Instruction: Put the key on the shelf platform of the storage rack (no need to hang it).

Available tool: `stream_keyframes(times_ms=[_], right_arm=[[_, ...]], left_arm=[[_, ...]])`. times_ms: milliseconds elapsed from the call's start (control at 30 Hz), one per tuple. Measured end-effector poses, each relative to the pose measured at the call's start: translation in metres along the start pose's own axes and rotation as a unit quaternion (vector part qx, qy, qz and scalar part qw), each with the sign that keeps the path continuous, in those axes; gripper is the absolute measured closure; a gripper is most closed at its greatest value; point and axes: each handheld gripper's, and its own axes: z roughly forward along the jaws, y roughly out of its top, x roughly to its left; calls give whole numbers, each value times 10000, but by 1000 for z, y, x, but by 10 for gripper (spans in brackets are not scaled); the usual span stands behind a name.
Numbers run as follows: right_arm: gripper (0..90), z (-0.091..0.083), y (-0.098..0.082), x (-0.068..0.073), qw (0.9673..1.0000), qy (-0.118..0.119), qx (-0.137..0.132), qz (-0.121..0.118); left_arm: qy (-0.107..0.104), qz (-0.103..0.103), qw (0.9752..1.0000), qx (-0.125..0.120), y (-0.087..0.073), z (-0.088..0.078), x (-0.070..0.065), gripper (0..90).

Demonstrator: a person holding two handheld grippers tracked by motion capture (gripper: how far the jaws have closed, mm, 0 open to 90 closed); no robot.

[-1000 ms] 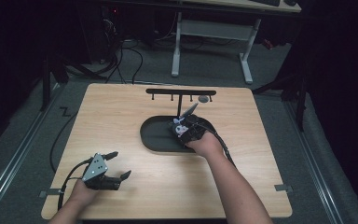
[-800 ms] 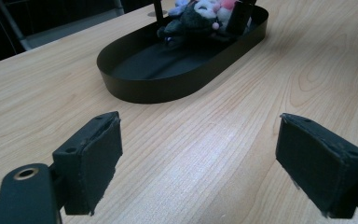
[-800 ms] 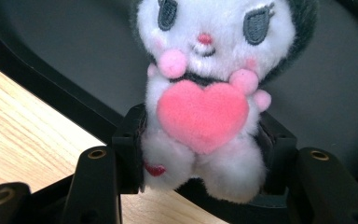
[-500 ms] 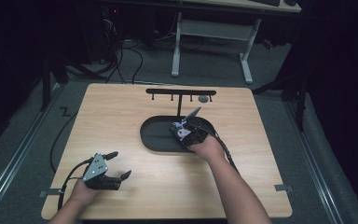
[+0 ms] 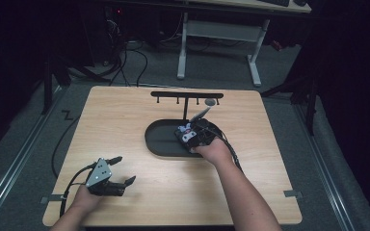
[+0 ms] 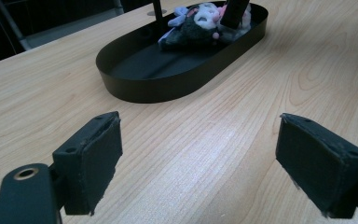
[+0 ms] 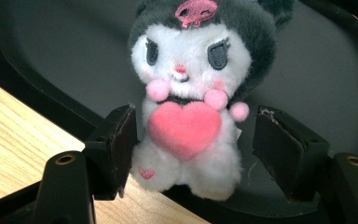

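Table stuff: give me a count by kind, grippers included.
Plush toy: 1
Black oval tray: 1
Black hook rack: 1
Grippers: 2, left gripper, right gripper
Total: 5

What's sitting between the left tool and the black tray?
Nothing: only bare wooden table lies between the open left tool and the black tray, as the left gripper view shows.

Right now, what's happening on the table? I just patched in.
A person holds a gripper in each hand. The right gripper is over the black oval tray, its jaws open on either side of a small plush toy with a pink heart; the left pad touches it, the right pad stands clear. The left gripper rests open on the wooden table near the front left corner, holding nothing.
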Motion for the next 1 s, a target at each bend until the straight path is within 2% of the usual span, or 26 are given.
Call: stream_keyframes(times_ms=[133,267,333,467,500,733,1000], right_arm=[[298,-1,0,-1,10000,19,-27,-34],[286,-3,0,0,10000,1,-15,34],[288,-5,0,0,9999,-17,-53,-117],[276,-15,-2,4,9998,-26,-174,-108],[272,-18,-3,4,9996,-52,-217,-185],[264,-28,-14,2,9993,-161,-249,-238],[265,-34,-32,-7,9988,-83,-475,-118]], left_arm=[[-6,0,10000,1,0,0,0,154],[-2,2,10000,7,0,0,0,154],[-10,11,10000,5,0,0,0,154],[-25,3,10000,12,0,2,1,154],[-26,6,10000,18,1,2,1,154],[-28,42,10000,50,1,3,0,154],[-15,52,10000,66,1,3,0,154]])
